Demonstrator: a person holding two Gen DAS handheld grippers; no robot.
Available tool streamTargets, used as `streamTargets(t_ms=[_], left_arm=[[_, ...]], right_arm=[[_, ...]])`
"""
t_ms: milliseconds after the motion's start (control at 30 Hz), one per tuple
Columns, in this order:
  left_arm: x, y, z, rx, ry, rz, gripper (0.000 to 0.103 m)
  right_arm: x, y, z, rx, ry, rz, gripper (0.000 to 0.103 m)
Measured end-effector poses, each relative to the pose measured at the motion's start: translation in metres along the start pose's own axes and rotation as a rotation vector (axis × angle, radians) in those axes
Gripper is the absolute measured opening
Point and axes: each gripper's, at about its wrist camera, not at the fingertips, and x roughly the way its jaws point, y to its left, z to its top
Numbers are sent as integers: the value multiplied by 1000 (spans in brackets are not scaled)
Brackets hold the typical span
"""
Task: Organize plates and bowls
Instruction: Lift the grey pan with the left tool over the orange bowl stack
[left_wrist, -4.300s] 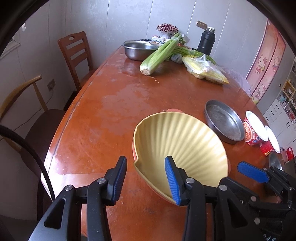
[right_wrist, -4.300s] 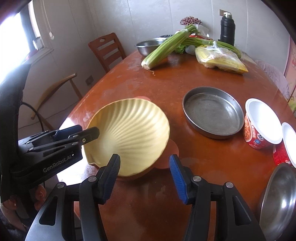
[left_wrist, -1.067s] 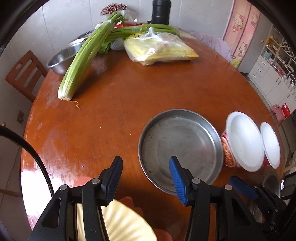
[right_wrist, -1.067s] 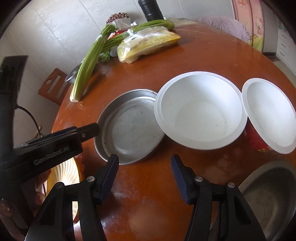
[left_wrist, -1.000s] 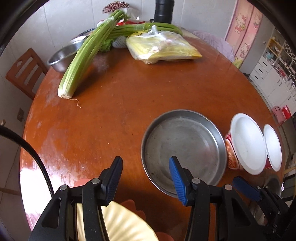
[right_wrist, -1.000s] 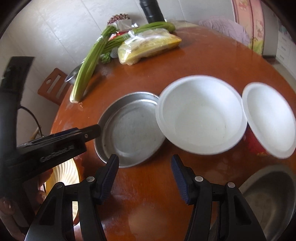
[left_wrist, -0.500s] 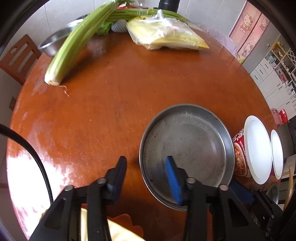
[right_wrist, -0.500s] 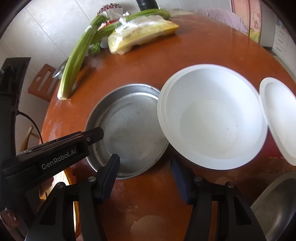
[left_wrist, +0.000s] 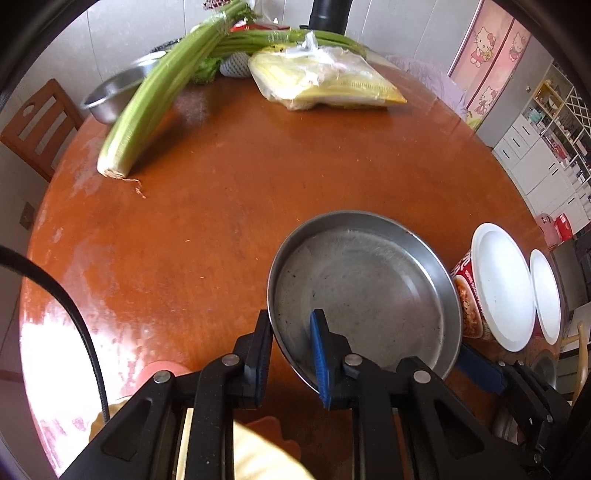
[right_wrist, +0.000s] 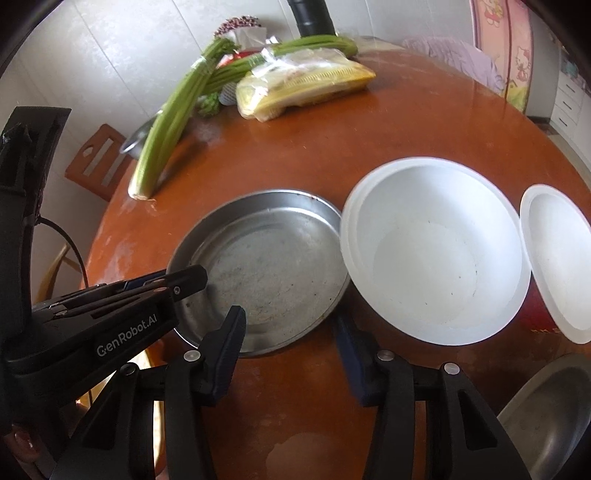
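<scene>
- The left gripper (left_wrist: 291, 354) is clenched on the near-left rim of the round steel plate (left_wrist: 369, 288): one pad sits outside the wall, the blue pad inside on the plate's floor. The bite is narrow, so my advice is to lift slowly and keep the plate level, since a shallow metal rim can pivot or slip out of a thin pinch.
- The right gripper (right_wrist: 291, 354) straddles the plate's near-right rim with its jaws closing. The pads do not yet press the metal as far as I can tell, and the right-hand pad sits low beside the rim. Let it seat fully before any lift, so both sides share the weight.
- The plate lies toward the near right of the round wooden tabletop (left_wrist: 229, 206), touching or just beside the white instant-noodle bowl (right_wrist: 436, 254). Clear that bowl's lip when raising the plate.
- A second white bowl (right_wrist: 557, 262) sits at the right edge, and a steel bowl (right_wrist: 550, 417) at the near right corner.
- Celery (left_wrist: 162, 107) and a bagged yellow packet (left_wrist: 325, 85) lie at the far edge, well apart.
</scene>
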Motion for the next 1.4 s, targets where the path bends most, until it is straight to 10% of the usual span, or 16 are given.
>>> streamTargets(t_ms=[1400], left_arm=[[-135,62,-97,-133,-240,14,22]], right_arm=[[-85,90,-55,-218,-132,131,51]])
